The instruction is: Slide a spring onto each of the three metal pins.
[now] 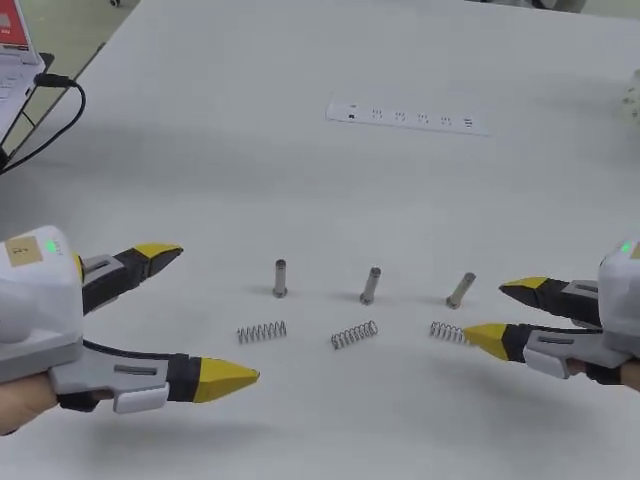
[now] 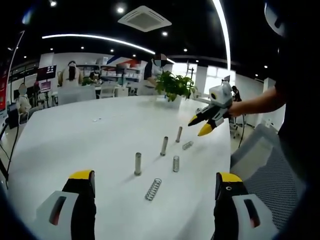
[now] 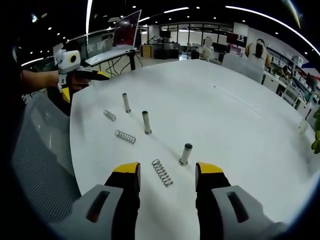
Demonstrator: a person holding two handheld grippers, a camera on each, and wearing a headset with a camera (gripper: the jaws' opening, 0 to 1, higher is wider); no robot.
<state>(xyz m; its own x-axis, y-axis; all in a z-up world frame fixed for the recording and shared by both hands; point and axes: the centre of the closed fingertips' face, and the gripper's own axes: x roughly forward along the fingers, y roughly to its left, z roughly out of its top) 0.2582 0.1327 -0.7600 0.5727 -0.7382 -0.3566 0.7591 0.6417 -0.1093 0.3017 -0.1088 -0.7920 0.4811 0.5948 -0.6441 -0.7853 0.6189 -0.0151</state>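
Left pin (image 1: 280, 278) and right pin (image 1: 460, 290) flank the middle pin (image 1: 370, 285), all upright, perhaps slightly leaning. Three springs (image 1: 354, 335) lie loose just before it.

Yellow-tipped black left claw (image 1: 218, 313) and right claw (image 1: 484, 308); silver pins (image 1: 280, 278), springs (image 1: 262, 332); white table (image 1: 250, 150).

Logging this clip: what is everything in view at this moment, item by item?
table: one, white, under everything
metal pins: three, silver, standing in a row mid-table, all bare
springs: three, silver, lying flat, one in front of each pin
power strip: one, white, further back on the table
laptop: one, pale, at the far left corner
cable: one, black, looping beside the laptop
left gripper: one, yellow-tipped, open, left of the row
right gripper: one, yellow-tipped, open, at the rightmost spring
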